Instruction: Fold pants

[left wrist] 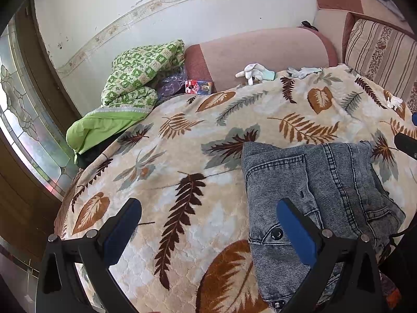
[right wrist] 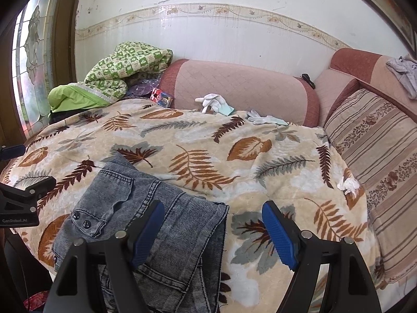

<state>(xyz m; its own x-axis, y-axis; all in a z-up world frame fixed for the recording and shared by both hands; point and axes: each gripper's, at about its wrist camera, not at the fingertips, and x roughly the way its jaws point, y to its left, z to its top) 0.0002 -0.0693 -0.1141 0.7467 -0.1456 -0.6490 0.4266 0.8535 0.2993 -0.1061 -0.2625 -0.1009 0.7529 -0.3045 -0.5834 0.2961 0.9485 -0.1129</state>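
Jaws wide apart, folded pants (right wrist: 146, 216) beneath both

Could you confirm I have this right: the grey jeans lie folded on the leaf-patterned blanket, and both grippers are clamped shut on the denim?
Not quite. The grey jeans do lie folded on the leaf-patterned blanket, but neither gripper is clamped on them. The left gripper and the right gripper both stand open with nothing gripped, as each wrist view shows.
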